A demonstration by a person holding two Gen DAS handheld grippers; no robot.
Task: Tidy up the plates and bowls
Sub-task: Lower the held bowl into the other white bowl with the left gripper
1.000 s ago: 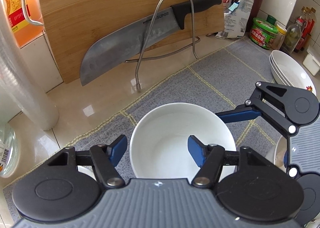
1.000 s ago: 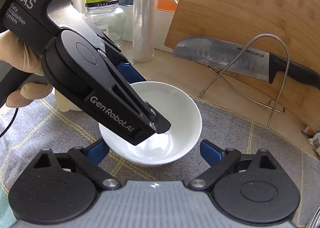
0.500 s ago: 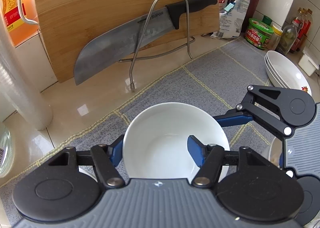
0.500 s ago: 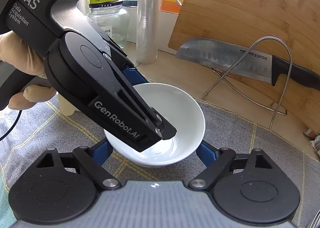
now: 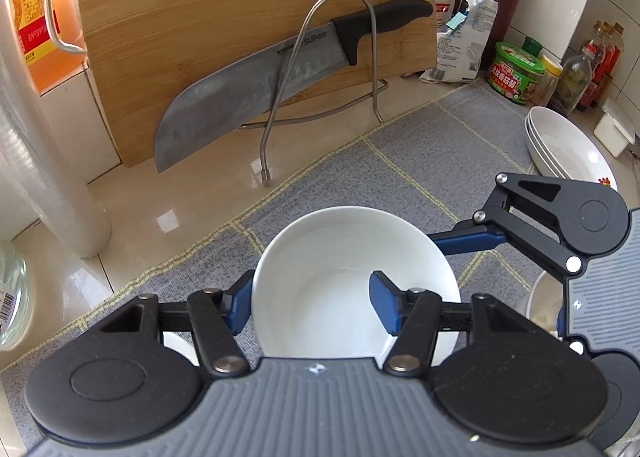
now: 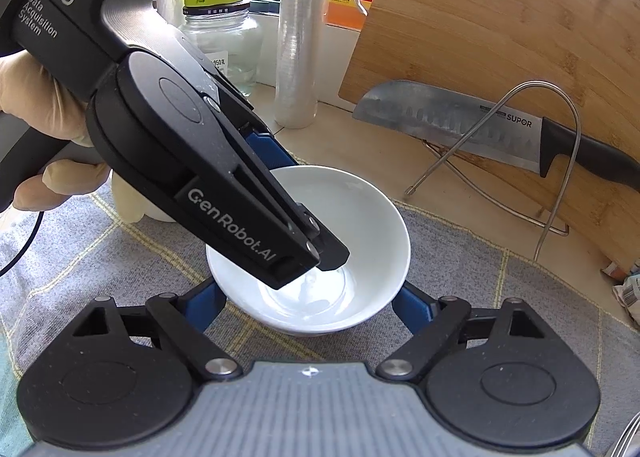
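Note:
A white bowl [image 5: 340, 257] [image 6: 360, 217] sits on the grey cloth mat [image 5: 400, 161]. My left gripper [image 5: 310, 307] straddles the bowl's left wall, one blue finger outside and one inside, pads touching it. In the right wrist view the left gripper [image 6: 320, 253] reaches down into the bowl. My right gripper [image 6: 308, 305] has its blue fingers on either side of the bowl's base, wide apart. A stack of white oval plates [image 5: 568, 149] lies at the far right.
A bamboo cutting board [image 5: 240, 17] and a cleaver [image 5: 260, 77] lean in a wire rack [image 5: 320, 77] behind. A plastic-wrap roll [image 5: 48, 177], a glass jar [image 6: 220, 45], bottles and a green tub [image 5: 516, 73] line the counter. Another white dish [image 5: 176, 345] lies under the left gripper.
The left gripper's fingers have closed onto the bowl's wall. The right gripper has moved forward so that its fingers flank the bowl.

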